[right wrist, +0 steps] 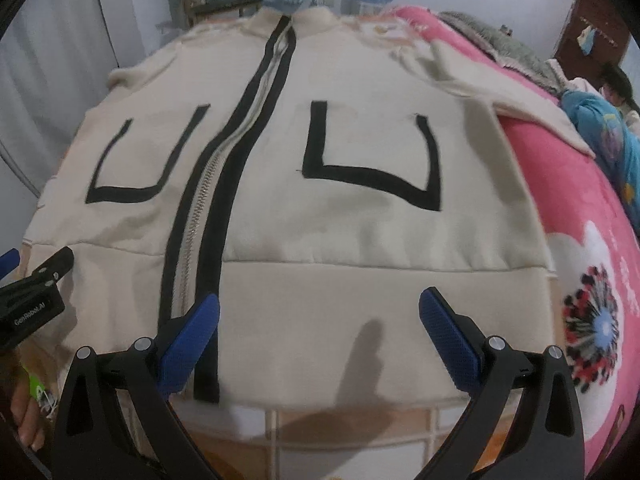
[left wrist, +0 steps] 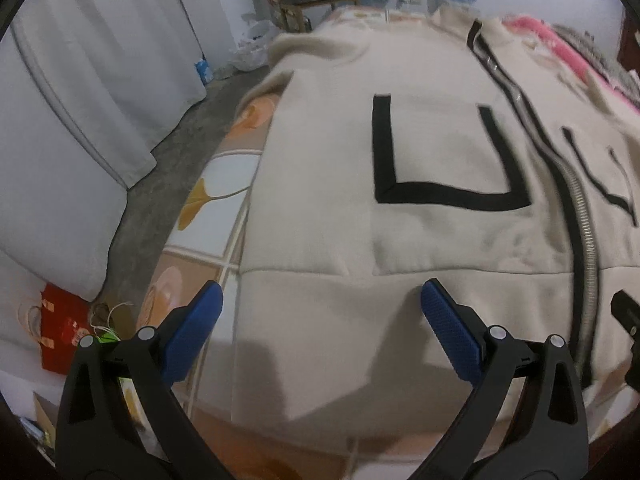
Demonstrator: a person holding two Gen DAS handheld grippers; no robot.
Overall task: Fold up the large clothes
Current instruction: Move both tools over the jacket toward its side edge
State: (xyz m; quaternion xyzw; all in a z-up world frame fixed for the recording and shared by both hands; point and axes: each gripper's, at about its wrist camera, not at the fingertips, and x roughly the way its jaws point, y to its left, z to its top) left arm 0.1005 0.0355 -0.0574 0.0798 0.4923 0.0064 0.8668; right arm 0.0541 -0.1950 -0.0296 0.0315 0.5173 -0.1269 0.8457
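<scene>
Grippers: we are holding the left gripper (left wrist: 320, 312) and right gripper (right wrist: 319, 314) wide open, empty, near the cream zip jacket's (right wrist: 340, 220) hem.

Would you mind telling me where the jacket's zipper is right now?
The zipper runs down the cream jacket between its two black-outlined pockets: left of centre in the right wrist view, far right in the left wrist view, by the right gripper.
</scene>
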